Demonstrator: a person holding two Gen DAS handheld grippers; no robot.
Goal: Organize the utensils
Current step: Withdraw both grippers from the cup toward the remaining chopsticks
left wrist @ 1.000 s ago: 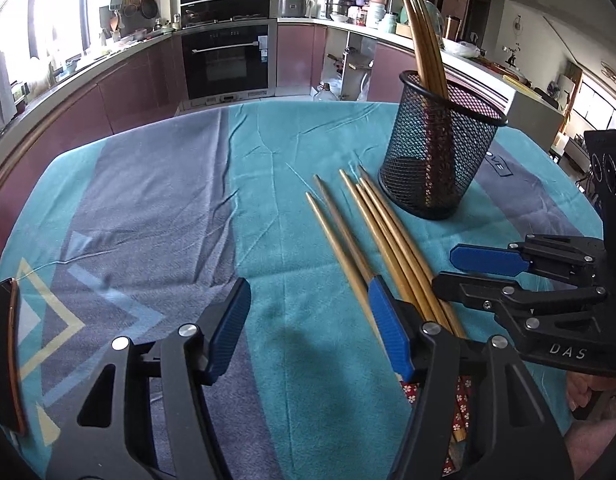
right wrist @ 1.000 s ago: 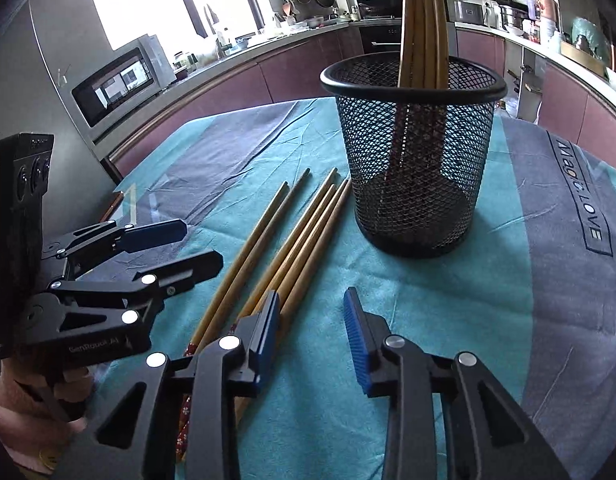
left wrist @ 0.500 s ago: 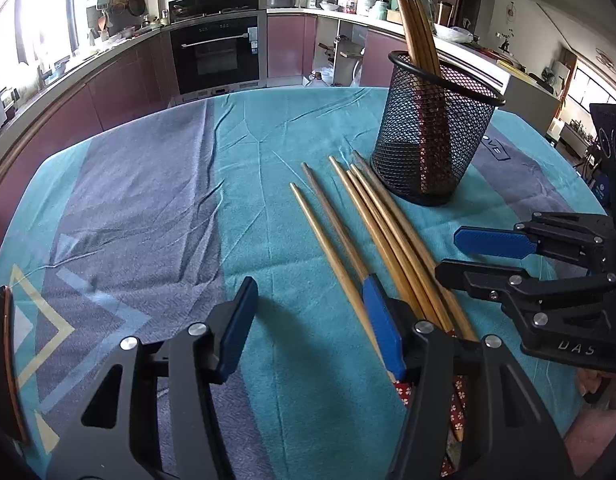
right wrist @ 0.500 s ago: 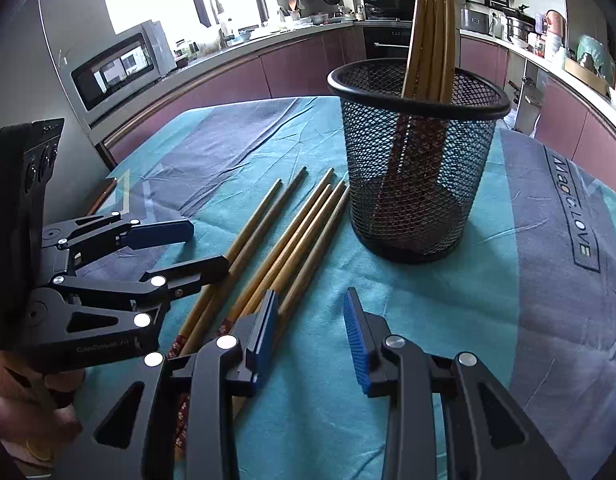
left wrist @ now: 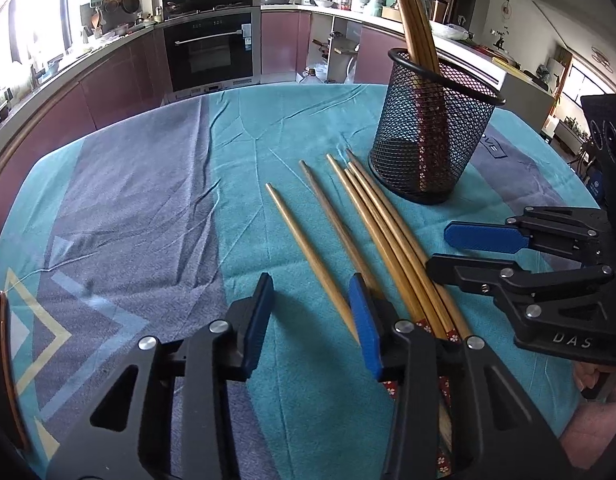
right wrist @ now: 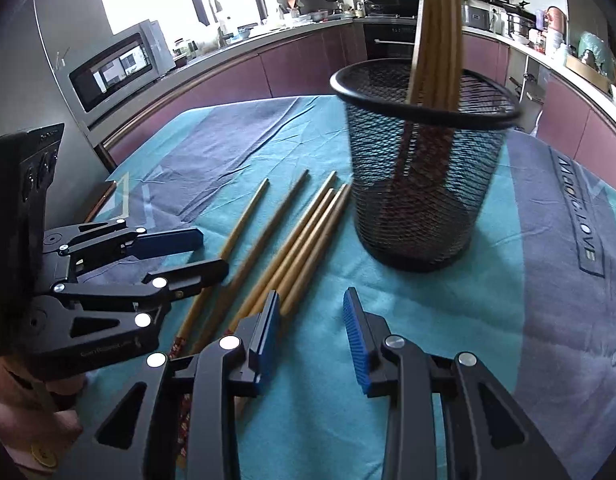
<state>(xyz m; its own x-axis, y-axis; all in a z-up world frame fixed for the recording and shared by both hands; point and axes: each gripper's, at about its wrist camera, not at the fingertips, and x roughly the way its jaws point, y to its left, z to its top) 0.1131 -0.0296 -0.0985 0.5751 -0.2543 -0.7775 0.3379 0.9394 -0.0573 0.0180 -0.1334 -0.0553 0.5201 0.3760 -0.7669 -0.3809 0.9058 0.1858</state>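
Note:
Several loose wooden chopsticks [left wrist: 388, 232] [right wrist: 299, 240] lie side by side on the teal and grey tablecloth. They point toward a black mesh cup [left wrist: 432, 140] [right wrist: 420, 192]. More chopsticks [left wrist: 412, 20] [right wrist: 436, 32] stand upright in that cup. My left gripper [left wrist: 310, 316] [right wrist: 203, 254] hovers low over their near ends and its jaws are closing. The leftmost chopstick [left wrist: 308, 248] runs between them close to the right pad, and neither pad presses on it. My right gripper [right wrist: 310, 324] [left wrist: 468, 254] stands open beside the bundle, with bare cloth between its pads.
The round table's cloth [left wrist: 147, 200] lies wrinkled to the left of the chopsticks. A person's hand [right wrist: 23, 412] holds the left gripper. Kitchen counters, an oven [left wrist: 209, 48] and a microwave [right wrist: 115, 68] stand beyond the table edge.
The left gripper's jaws have drawn markedly closer together around the near end of the leftmost chopstick. The right gripper's gap is unchanged, and both views have shifted only slightly.

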